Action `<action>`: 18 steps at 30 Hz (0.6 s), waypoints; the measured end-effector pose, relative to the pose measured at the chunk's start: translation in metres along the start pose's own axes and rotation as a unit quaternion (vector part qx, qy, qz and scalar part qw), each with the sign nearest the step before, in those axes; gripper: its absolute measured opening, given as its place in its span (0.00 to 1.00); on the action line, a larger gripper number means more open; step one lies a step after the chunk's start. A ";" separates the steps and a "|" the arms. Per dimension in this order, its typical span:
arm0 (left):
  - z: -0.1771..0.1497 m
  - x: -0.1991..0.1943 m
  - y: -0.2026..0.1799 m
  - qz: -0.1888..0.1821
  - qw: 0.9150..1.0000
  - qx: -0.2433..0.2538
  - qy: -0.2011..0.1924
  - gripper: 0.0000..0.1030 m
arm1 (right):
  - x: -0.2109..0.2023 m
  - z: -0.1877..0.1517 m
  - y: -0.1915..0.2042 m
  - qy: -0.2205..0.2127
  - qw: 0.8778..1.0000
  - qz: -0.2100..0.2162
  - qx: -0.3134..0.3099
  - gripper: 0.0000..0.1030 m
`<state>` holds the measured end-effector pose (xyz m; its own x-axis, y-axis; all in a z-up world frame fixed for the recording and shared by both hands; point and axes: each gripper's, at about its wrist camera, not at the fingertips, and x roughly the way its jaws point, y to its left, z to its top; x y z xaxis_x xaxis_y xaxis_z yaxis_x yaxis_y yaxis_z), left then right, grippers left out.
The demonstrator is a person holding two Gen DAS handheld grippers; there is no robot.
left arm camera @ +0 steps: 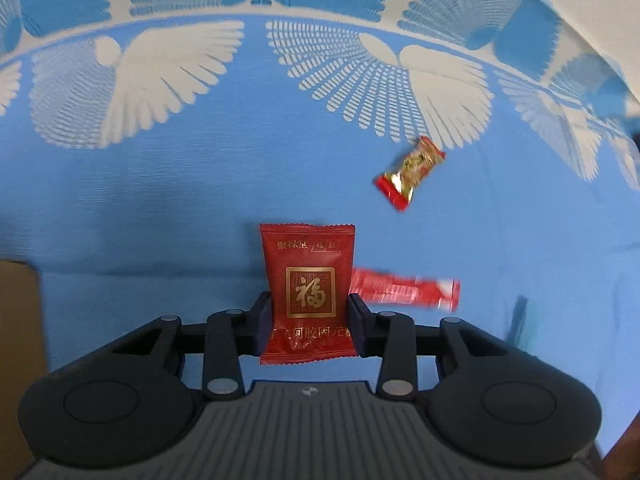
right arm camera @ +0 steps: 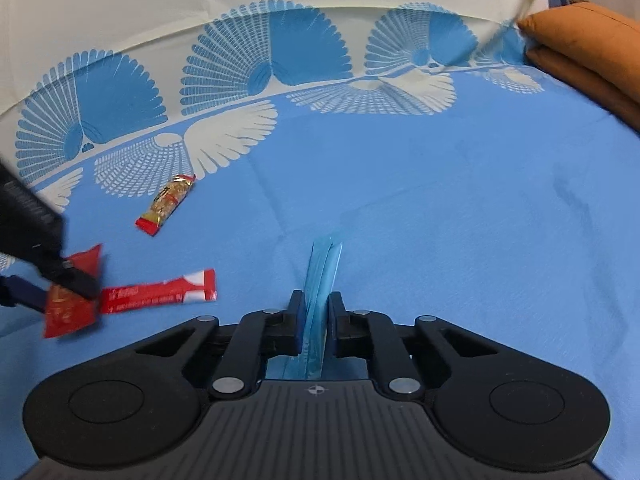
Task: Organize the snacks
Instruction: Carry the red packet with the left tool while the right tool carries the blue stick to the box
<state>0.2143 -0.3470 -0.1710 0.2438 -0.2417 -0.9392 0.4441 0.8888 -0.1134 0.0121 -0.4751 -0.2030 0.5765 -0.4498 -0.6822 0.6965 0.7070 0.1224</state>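
A dark-red snack packet (left arm camera: 307, 292) stands upright, pinched between the left tongs (left arm camera: 309, 322), lifted above the blue patterned cloth (left arm camera: 160, 200). The right tongs (right arm camera: 317, 320) clamp a blue plastic bag (right arm camera: 322, 276) edge-on. A long red stick (left arm camera: 404, 289) and gold-red candy (left arm camera: 410, 172) remain on the cloth. Likely next: carrying the packet to the bag's mouth.

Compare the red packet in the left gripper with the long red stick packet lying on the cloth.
The red packet is broad, with a gold square emblem; the stick packet is long, narrow, with a white end. The red packet is pinched between the left gripper fingers; the stick packet lies flat and loose on the blue cloth. Both are red sealed snack wrappers.
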 end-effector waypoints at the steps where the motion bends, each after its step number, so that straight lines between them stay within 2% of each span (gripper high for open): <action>1: -0.009 -0.010 0.003 0.001 1.000 0.009 -0.008 0.42 | -0.009 -0.003 -0.003 0.002 1.000 0.003 0.003 0.13; 8: -0.062 -0.077 0.012 0.001 0.997 0.057 -0.052 0.42 | -0.077 -0.023 -0.009 0.001 0.999 0.026 0.021 0.13; 14: -0.107 -0.146 0.019 -0.001 0.992 0.090 -0.094 0.42 | -0.143 -0.024 0.008 -0.020 0.997 0.068 -0.004 0.13; 18: -0.137 -0.190 0.036 -0.003 0.989 0.092 -0.116 0.42 | -0.187 -0.020 0.020 -0.043 0.994 0.095 -0.024 0.13</action>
<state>0.0658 -0.2158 -0.0410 0.4228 -0.3485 -0.8365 0.5904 0.8062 -0.0374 -0.0907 -0.3661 -0.0879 0.7314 -0.3500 -0.5852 0.5521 0.8077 0.2070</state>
